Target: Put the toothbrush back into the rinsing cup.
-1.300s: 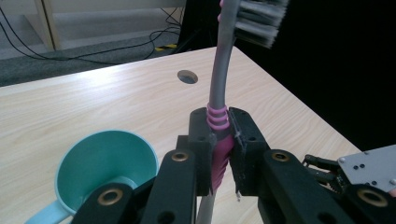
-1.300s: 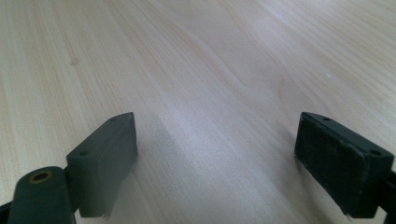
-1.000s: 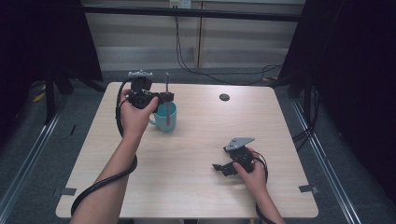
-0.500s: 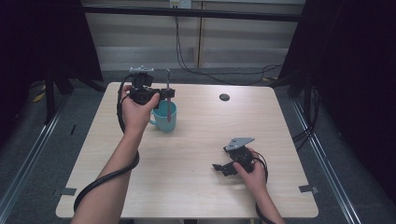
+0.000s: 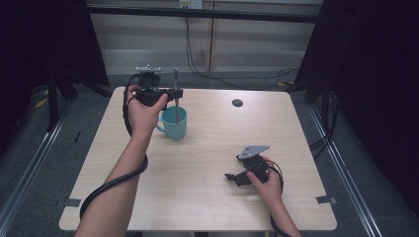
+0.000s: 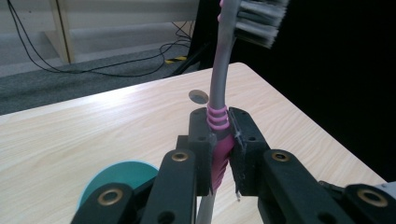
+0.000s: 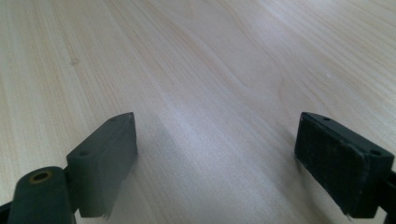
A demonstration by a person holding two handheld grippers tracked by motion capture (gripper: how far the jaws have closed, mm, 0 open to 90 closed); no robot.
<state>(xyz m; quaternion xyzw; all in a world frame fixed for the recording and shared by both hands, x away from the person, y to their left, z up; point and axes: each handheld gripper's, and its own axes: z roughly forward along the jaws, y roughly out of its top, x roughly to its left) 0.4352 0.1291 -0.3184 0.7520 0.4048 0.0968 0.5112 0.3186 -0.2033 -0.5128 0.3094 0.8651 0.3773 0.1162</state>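
a: where is the left claw (image 5: 174,94)?

b: above the far left part of the desk (image 5: 207,197), right over the cup (image 5: 174,123). its jaws are clamped on a brush (image 5: 176,96).

a: a toothbrush?

b: yes. in the left gripper view the brush (image 6: 218,121) stands upright between the two black pads, gripped at the pink ribbed part of its grey handle. the bristles are at the top, pointing to the right of that view. the lower end of the handle drops out of sight below the jaws.

a: and the cup?

b: teal, with a handle on the side toward the person's left hand (image 5: 141,111). in the high view the lower end of the brush reaches into its mouth; i can't tell if it touches the inside. in the left gripper view the cup (image 6: 116,179) sits below the jaws, its rim partly hidden by them.

a: the right claw (image 5: 237,177)?

b: it rests low over the near right part of the desk, well apart from the cup. in the right gripper view the right claw (image 7: 215,163) has its jaws wide, with bare wood between them.

a: any brand, label or writing?

b: none i can read on the brush, the cup or the claws.

a: anything else on the desk?

b: a small dark round hole (image 5: 237,102) near the far edge, well apart from the cup. it also shows in the left gripper view, behind the brush handle (image 6: 198,96).
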